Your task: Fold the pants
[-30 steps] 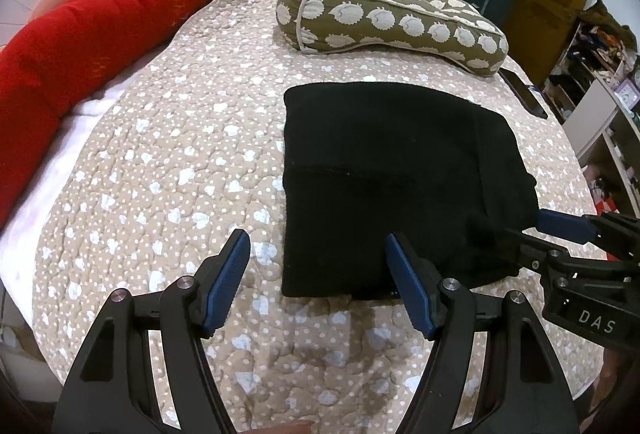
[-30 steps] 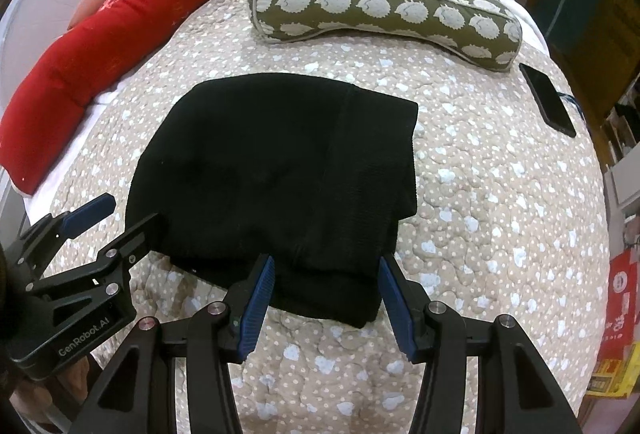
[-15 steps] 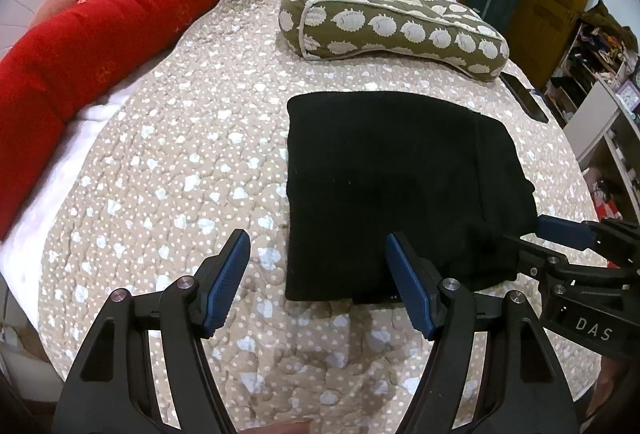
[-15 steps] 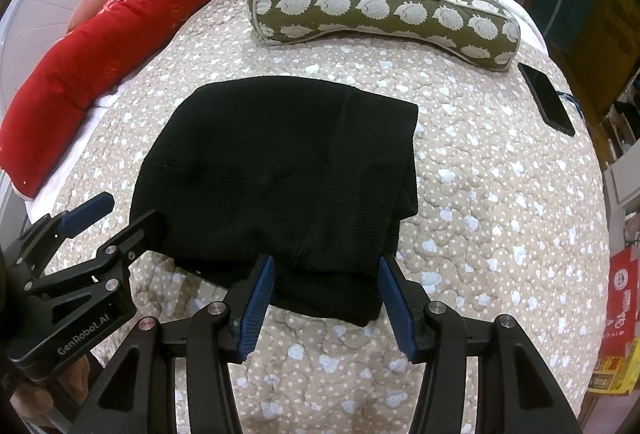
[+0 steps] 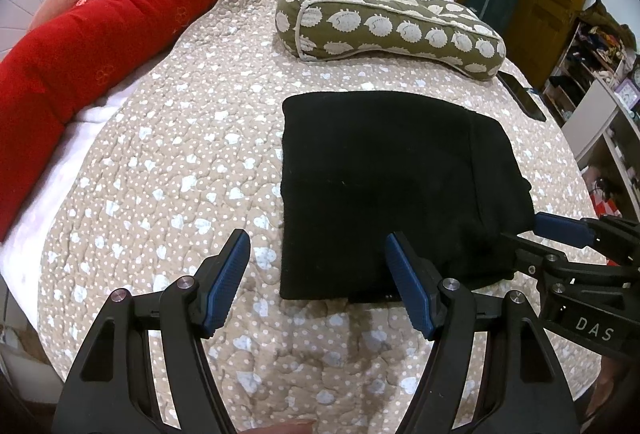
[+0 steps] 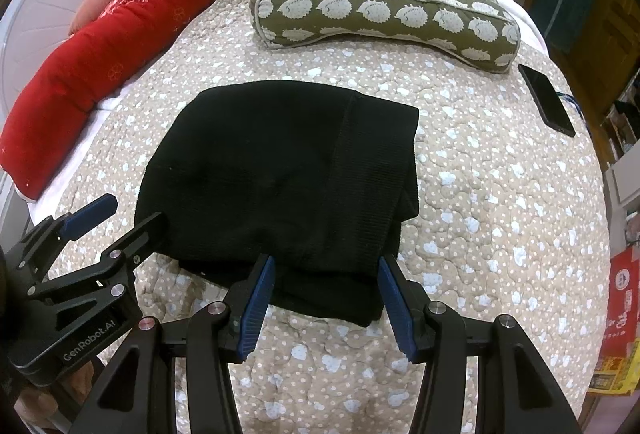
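- The left gripper (image 5: 318, 274) has its jaws wide apart and holds nothing. Its right finger (image 5: 408, 286) is over the near left corner of the pants, and its left finger is over bare quilt.
- The right gripper (image 6: 326, 296) is also spread wide and holds nothing. Its blue fingers (image 6: 258, 298) sit over the near right edge of the pants. I cannot tell if they touch the cloth.
- In the left view the right gripper (image 5: 560, 230) pokes in from the right side, next to the pants.
- The pants (image 5: 396, 190) are black and folded into a thick block. They lie flat in the middle of the quilt, near the two grippers.
- The quilt (image 5: 168, 162) is tan with white dots and little white shapes. It covers the bed.
- A green pillow (image 5: 388, 26) with white shapes lies past the pants, at the far end.
- A long red cushion (image 5: 132, 10) runs along the left side of the bed.
- A black phone (image 6: 546, 100) lies on the quilt far to the right, apart from the pants.
- A white fan (image 6: 60, 34) stands behind the red cushion on the left.
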`<state>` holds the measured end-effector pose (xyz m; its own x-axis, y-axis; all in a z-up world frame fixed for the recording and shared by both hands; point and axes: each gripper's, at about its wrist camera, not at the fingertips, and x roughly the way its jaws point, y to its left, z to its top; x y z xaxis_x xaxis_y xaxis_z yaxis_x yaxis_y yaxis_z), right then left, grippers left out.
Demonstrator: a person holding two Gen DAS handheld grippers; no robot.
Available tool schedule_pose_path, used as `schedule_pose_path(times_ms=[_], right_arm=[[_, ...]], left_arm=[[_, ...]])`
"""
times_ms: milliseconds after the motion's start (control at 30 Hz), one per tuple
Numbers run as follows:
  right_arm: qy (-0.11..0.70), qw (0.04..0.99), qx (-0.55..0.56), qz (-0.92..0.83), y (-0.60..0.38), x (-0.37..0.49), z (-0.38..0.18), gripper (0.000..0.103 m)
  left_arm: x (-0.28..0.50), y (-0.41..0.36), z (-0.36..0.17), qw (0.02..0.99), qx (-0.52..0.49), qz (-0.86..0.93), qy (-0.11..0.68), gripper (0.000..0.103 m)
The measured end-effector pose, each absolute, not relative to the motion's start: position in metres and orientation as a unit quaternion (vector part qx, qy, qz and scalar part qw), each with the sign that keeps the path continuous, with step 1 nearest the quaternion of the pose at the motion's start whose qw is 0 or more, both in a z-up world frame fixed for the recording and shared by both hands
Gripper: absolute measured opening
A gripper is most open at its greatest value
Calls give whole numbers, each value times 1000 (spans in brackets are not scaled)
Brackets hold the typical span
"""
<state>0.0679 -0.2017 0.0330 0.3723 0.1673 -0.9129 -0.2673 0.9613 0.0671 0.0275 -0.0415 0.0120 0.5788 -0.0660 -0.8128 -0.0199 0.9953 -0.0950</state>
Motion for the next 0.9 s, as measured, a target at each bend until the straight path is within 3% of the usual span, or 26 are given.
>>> schedule_pose_path(times_ms=[900], right_arm=[[544,827,-49,134,-202,68,33,51]], left_arm=[[27,-42,13,888,-47,-12,457,71]])
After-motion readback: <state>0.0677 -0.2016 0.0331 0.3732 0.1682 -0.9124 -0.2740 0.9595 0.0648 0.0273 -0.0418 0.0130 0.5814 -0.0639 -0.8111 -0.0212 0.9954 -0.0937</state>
